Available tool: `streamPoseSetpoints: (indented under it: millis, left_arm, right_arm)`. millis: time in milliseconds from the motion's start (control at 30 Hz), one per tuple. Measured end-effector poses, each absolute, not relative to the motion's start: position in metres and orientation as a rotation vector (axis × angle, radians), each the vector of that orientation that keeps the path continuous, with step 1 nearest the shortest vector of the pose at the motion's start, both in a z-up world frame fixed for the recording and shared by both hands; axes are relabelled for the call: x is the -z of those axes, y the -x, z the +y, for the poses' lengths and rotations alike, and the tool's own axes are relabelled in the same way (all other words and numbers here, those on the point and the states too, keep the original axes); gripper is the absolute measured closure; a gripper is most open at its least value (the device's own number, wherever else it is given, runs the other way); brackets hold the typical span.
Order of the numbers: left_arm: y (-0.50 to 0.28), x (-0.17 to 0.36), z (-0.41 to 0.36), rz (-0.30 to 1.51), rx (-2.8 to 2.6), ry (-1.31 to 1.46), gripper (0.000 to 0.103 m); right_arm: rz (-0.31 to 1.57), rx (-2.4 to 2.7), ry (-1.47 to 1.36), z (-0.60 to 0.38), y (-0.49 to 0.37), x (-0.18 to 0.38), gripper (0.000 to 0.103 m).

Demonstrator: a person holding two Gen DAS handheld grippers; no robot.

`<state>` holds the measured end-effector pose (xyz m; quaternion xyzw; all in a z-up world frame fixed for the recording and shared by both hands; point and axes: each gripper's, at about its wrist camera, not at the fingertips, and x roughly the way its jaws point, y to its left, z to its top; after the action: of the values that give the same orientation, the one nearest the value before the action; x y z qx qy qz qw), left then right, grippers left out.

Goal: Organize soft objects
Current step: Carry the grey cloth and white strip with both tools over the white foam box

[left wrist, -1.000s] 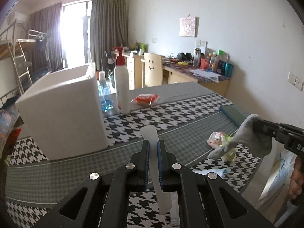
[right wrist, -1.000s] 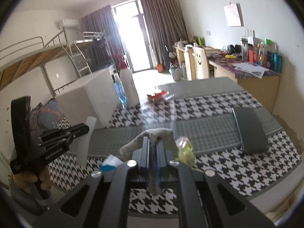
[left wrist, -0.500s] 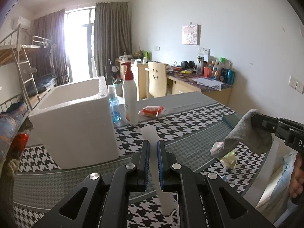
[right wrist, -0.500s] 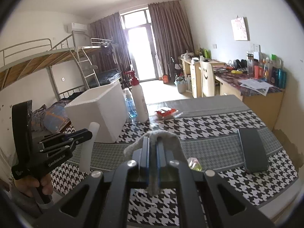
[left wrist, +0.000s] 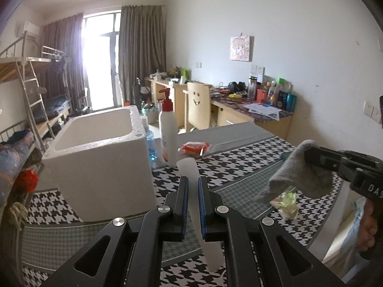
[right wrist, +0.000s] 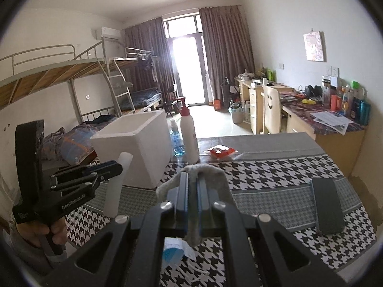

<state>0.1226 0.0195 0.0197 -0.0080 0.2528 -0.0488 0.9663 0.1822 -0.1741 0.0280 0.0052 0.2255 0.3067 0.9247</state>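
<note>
Houndstooth-covered surface [left wrist: 239, 157] below, carrying a white foam box [left wrist: 100, 165] at its left. Right gripper [right wrist: 191, 186] clamped on a grey sock [right wrist: 208, 174], held above the surface. Left gripper [left wrist: 193, 191] closed around a pale translucent tube [left wrist: 191, 169], raised beside the box.

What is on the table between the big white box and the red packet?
A tall white pump bottle and a smaller blue bottle stand between the foam box and red packet, shown in both views.
</note>
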Motion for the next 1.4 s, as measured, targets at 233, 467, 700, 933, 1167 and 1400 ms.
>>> streamPoseSetpoints:
  millis: [233, 467, 700, 933, 1167, 1400]
  left_arm:
    - [-0.124, -0.034, 0.027, 0.486, 0.091, 0.0, 0.094]
    - [-0.131, -0.048, 0.031, 0.473, 0.088, -0.018, 0.094]
    - [-0.138, -0.059, 0.031, 0.461, 0.081, -0.022, 0.094]
    - [-0.146, -0.07, 0.038, 0.437, 0.047, -0.03, 0.094]
    - [-0.157, -0.082, 0.047, 0.414, 0.025, -0.033, 0.094]
    - [-0.165, -0.092, 0.055, 0.395, 0.006, -0.033, 0.094]
  right_arm:
    - [0.45, -0.652, 0.003, -0.163, -0.187, -0.036, 0.094]
    - [0.437, -0.669, 0.018, -0.153, -0.194, -0.045, 0.095]
    - [0.419, -0.682, 0.035, -0.141, -0.198, -0.056, 0.094]
    - [0.396, -0.692, 0.061, -0.13, -0.203, -0.069, 0.094]
    - [0.371, -0.701, 0.081, -0.121, -0.213, -0.079, 0.095]
    - [0.373, -0.707, 0.094, -0.11, -0.226, -0.085, 0.095]
